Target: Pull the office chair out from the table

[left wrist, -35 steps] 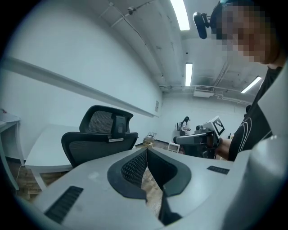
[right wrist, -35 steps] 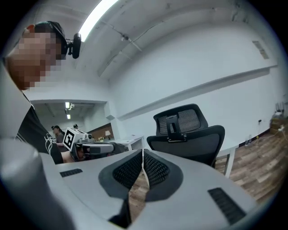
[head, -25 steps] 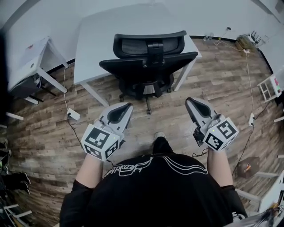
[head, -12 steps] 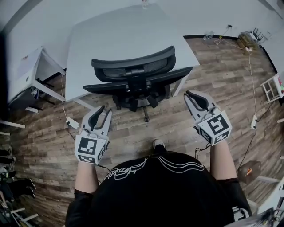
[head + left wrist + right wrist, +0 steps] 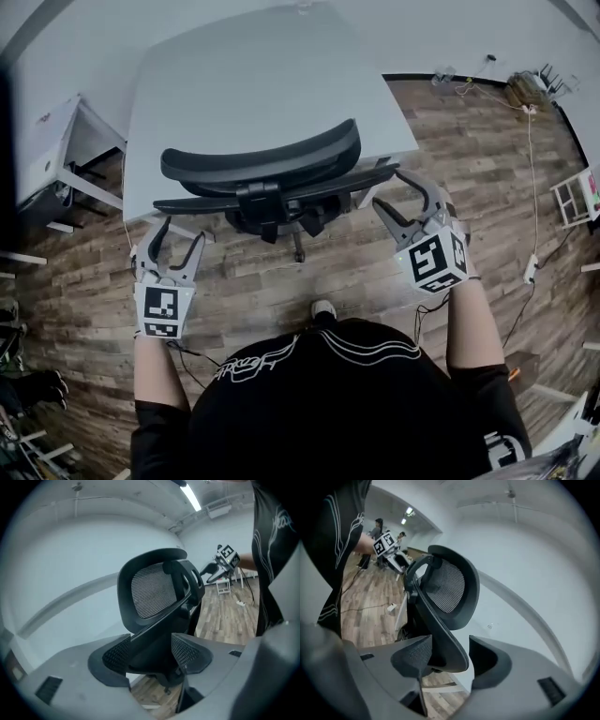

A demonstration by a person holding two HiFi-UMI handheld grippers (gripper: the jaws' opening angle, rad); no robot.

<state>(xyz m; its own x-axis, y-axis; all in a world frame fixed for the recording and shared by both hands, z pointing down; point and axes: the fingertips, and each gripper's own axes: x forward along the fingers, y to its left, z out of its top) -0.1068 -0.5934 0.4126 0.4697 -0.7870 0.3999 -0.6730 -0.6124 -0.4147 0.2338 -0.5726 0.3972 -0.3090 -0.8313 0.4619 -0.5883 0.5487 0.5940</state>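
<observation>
Office chair [image 5: 258, 173], black with a mesh headrest over a wider back panel, stands on the wood floor [image 5: 281, 281]. Its back runs along the near edge of the white table [image 5: 253, 84], and its wheeled base shows just below the back. The back faces you.

Your left gripper [image 5: 178, 234] is at the left end of the wide back panel. Its jaws have just been opening and now stand wide apart. In the left gripper view the panel's dark edge runs through the gap between the two ribbed pads [image 5: 117, 653], and neither pad presses on it. From the head view, the fingertips look just short of the panel's left end, so you cannot be sure how far the edge reaches in.

Your right gripper [image 5: 398, 192] is at the panel's right end, near the table's near right corner. Its jaws have also just been opening and are spread fully. In the right gripper view the panel's curved rim lies between the pads [image 5: 415, 653]. It is close to the left one, and open space separates it from the other. Nothing is clamped in either gripper.

A smaller white table [image 5: 56, 150] stands well apart at the floor's left side, and cables [image 5: 525, 141] trail along the floor at the right.
</observation>
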